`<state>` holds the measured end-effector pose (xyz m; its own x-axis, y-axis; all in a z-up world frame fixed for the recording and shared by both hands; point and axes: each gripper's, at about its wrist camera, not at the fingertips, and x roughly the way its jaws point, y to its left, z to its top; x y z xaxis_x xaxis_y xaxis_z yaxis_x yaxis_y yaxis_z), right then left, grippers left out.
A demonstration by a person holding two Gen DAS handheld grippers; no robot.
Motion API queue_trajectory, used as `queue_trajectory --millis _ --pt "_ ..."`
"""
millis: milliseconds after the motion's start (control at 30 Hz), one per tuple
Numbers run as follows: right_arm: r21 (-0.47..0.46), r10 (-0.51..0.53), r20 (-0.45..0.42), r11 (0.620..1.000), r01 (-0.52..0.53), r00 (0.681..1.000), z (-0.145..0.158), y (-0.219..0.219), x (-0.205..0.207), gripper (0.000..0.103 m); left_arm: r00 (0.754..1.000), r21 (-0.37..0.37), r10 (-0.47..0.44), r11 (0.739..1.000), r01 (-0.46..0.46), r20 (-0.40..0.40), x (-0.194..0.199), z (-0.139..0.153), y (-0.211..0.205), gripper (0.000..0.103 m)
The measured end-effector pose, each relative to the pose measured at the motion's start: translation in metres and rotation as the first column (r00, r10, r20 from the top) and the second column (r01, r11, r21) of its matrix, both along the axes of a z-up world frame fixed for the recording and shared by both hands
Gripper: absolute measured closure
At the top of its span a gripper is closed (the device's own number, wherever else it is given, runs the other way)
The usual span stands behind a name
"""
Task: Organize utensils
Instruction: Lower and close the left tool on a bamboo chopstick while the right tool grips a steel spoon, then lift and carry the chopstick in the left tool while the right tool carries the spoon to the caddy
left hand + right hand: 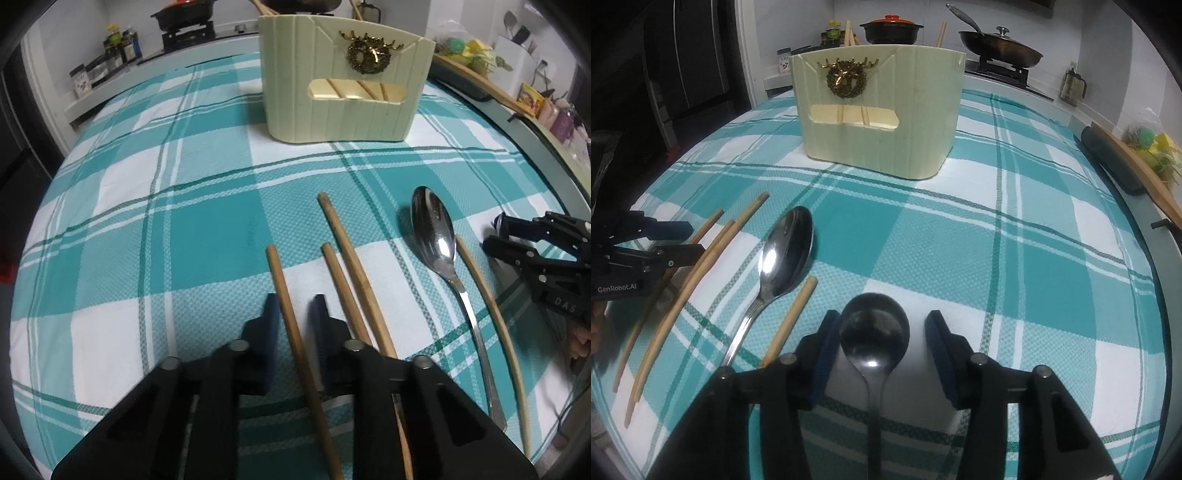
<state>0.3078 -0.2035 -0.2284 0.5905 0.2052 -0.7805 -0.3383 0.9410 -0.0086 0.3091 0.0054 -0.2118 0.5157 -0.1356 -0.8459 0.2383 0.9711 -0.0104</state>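
Left wrist view. Left gripper [294, 308]: jaws parted, straddling one bamboo chopstick [295, 332], no contact evident, not yet clamped. Three further chopsticks on the teal checked tablecloth [147, 221]: a short one [341, 288] just beside a long one [351, 266], a thin one [491, 314] right of the steel spoon [434, 236]. Cream utensil holder [340, 85] well beyond, gold wreath ornament [369, 55] on front; chopsticks visible through its slot and above its rim, so partly filled. Right gripper [498, 236] at right edge, lettering "DAS" readable on its body.

Right wrist view. Right gripper [881, 325]: jaws wide apart, flanking the bowl of a dark spoon [873, 328] lying on the cloth; whether the left pad touches the bowl, cannot tell. Steel spoon [786, 251] and four loose chopsticks to the left. "GenRobot.AI" printed on the left gripper [683, 240]. Utensil holder [879, 110] far ahead, upright.

Progress, judged: early to middle; some chopsticks stowed, four chopsticks and two spoons left on the table.
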Motion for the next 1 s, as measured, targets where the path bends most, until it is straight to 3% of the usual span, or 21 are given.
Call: queue_trajectory --millis 200,667,1000 --pt "0.051 -0.05 0.023 0.998 0.049 0.998 0.009 -0.012 -0.009 0.067 0.999 -0.052 0.019 0.999 -0.017 0.048 -0.011 0.011 0.007 0.098" --pt "0.214 -0.12 0.215 0.974 0.073 0.969 0.093 -0.035 -0.068 0.067 0.952 -0.202 0.105 0.978 -0.047 0.288 -0.067 0.107 0.033 0.098" --pt "0.226 -0.139 0.302 0.972 0.071 0.943 0.123 -0.034 -0.086 0.067 0.925 -0.254 0.128 0.967 -0.035 0.358 -0.08 0.136 0.039 0.098"
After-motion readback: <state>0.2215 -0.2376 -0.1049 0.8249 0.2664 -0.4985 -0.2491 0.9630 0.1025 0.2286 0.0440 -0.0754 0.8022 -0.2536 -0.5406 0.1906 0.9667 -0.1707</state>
